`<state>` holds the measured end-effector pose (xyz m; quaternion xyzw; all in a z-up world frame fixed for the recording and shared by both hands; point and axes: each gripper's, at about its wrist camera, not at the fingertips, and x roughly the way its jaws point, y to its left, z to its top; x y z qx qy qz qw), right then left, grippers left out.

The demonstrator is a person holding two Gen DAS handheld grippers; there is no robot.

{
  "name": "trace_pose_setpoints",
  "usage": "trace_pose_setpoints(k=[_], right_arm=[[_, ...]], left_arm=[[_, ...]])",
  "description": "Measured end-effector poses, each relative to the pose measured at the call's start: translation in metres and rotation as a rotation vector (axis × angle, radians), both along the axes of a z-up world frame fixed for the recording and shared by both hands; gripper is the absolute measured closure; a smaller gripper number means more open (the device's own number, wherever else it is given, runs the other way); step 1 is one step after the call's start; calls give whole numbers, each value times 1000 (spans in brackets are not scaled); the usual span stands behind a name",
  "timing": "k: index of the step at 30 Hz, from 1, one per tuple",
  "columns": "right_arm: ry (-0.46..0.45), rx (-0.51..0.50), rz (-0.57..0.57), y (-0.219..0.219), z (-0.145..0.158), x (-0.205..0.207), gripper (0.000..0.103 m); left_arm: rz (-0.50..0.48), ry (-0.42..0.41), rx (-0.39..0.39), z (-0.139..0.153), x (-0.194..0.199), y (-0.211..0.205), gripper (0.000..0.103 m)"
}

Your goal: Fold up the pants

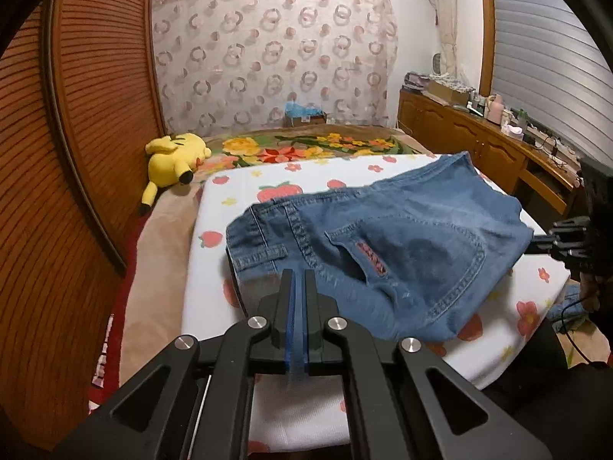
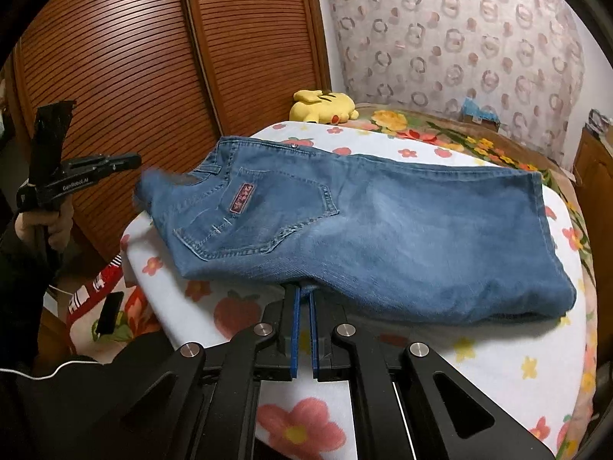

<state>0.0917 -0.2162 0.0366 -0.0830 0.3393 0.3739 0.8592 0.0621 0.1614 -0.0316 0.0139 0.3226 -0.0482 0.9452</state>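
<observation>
Blue jeans (image 1: 402, 245) lie folded on a white board with strawberry and flower print (image 1: 237, 191), back pocket up. My left gripper (image 1: 298, 274) is shut on the jeans' waist corner and lifts it; in the right wrist view it (image 2: 134, 161) is at the far left, with the raised corner blurred beside it. My right gripper (image 2: 304, 291) is nearly closed on the near folded edge of the jeans (image 2: 383, 222), with a thin gap between the blue pads (image 2: 295, 329). In the left wrist view it (image 1: 536, 238) sits at the jeans' right edge.
A yellow plush toy (image 1: 172, 161) lies on the floral bedspread (image 1: 306, 145) behind the board. A slatted wooden wardrobe (image 1: 76, 153) stands to the left. A wooden sideboard (image 1: 479, 134) with clutter runs along the right. A patterned curtain (image 1: 276, 50) hangs at the back.
</observation>
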Motion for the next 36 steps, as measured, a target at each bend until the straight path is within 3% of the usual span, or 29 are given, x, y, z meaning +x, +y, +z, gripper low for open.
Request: trace_pose_setpoints(k=[2,6,8,10,11,18,20,26,36], right_arm=[[-3,3,-5,-2,1,-2,100],[-31,22,-21,-5,5,-10,100],[-45,30,-35,-9,7,-11,100],[-63,30,-53,-13,6,-12,100],[-68,31,-62,-14,5,-12,100],[-84,34,-141,-30,-4,-7,94],[-80,28,-172,-33,-9,-6,81],[-72,16,-249,-42,-16,4,69],[-44,16,-319,-53,-26,20,63]], left_arm=[[13,-14,18,6,-1,-2,89],[-3,-41,17,11,1,-6,57],[-13,-50,19,11,3,-11,49],[-27,-51,11,9,7,-17,27],[-34,-54,1,8,9,-20,24],[-89,-27,-41,-9,32,-45,23],[-92,-20,-42,-15,35,-52,23],[-111,0,-67,-28,47,-73,23],[-155,31,-73,-43,61,-99,23]])
